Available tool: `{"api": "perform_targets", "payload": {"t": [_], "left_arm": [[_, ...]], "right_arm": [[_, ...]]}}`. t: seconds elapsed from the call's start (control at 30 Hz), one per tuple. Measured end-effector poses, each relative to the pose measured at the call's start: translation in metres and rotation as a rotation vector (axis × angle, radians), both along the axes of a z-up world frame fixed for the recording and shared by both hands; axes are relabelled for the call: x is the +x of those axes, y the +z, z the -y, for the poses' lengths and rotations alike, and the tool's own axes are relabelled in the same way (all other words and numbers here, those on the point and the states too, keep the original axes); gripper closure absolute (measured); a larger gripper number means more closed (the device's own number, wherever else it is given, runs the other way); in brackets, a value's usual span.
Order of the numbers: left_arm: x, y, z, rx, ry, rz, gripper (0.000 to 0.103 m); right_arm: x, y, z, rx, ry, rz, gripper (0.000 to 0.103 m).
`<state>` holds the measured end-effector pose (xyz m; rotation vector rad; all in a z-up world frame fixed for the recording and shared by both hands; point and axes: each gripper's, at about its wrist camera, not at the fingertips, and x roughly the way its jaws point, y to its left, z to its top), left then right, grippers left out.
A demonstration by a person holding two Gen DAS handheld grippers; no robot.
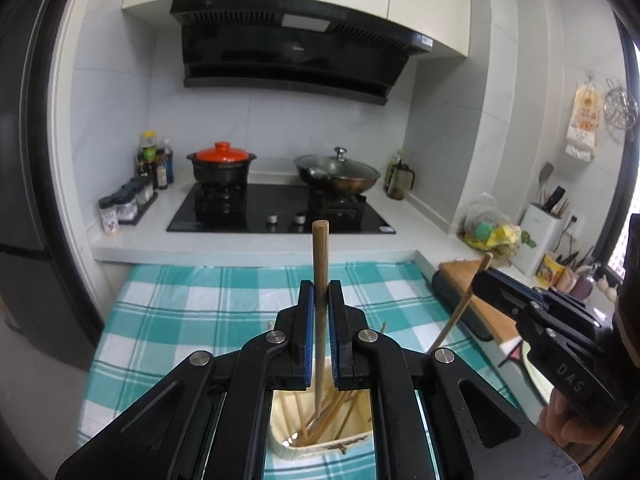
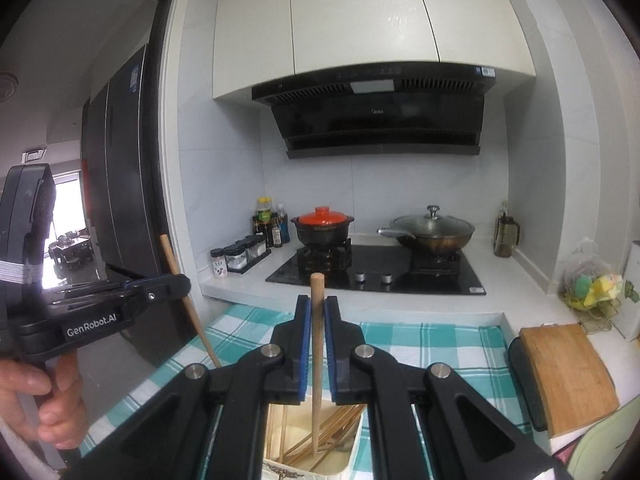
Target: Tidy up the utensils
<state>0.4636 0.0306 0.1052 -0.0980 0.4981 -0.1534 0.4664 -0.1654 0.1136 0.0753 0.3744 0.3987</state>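
My left gripper point(image 1: 320, 290) is shut on a wooden chopstick point(image 1: 321, 248) that stands almost upright. Its lower end reaches down to a cream rectangular container point(image 1: 316, 446) holding several more chopsticks. To the right in the same view, my right gripper point(image 1: 480, 280) is shut on a second chopstick point(image 1: 456, 320), which slants. In the right wrist view, that right gripper point(image 2: 317, 304) clamps its chopstick point(image 2: 317, 292) above the container point(image 2: 348, 466). The left gripper point(image 2: 182, 283) shows at the left with its own chopstick point(image 2: 192, 312), a hand on its handle.
A teal checked cloth point(image 1: 200, 312) covers the counter under the container. Behind it is a black hob point(image 1: 280, 212) with an orange-lidded clay pot point(image 1: 222, 164) and a lidded wok point(image 1: 338, 172). Spice jars point(image 1: 128, 204) stand at the left, a wooden cutting board point(image 2: 568, 372) at the right.
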Motion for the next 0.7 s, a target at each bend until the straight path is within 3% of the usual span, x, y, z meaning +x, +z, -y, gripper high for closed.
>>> {"api": "perform_targets", "payload": {"t": [0.13,0.27,0.4,0.43,0.5,0.53,0.57,0.6,0.63,0.7], "left_arm": [[0.030,-0.035,0.003,0.004,-0.002,-0.099,0.098],[0.055,-0.073,-0.001,-0.022,0.011,-0.200,0.098],[0.070,-0.100,-0.001,-0.008,0.030,-0.261,0.097],[0.071,-0.104,-0.001,-0.003,0.039,-0.266,0.093],[0.070,-0.107,-0.002,0.002,0.045,-0.264,0.068],[0.067,-0.107,-0.002,0.009,0.055,-0.254,0.044],[0.063,-0.106,-0.003,0.019,0.069,-0.237,0.027],[0.057,-0.104,-0.004,0.032,0.081,-0.212,0.024],[0.051,-0.102,-0.003,0.048,0.087,-0.193,0.021],[0.042,-0.098,-0.001,0.082,0.096,-0.175,0.015]], "right_arm": [[0.037,-0.039,-0.005,-0.002,0.026,-0.139,0.096],[0.080,-0.091,-0.013,0.023,0.057,-0.345,0.096],[0.109,-0.137,-0.022,0.058,0.079,-0.494,0.096],[0.113,-0.146,-0.025,0.062,0.083,-0.519,0.096],[0.118,-0.157,-0.027,0.055,0.058,-0.536,0.092],[0.119,-0.159,-0.030,0.040,0.050,-0.531,0.091],[0.117,-0.159,-0.031,0.029,0.050,-0.519,0.078],[0.114,-0.158,-0.031,0.015,0.043,-0.495,0.055],[0.112,-0.153,-0.030,0.007,0.031,-0.466,0.045],[0.102,-0.142,-0.025,-0.012,0.006,-0.398,0.040]]}}
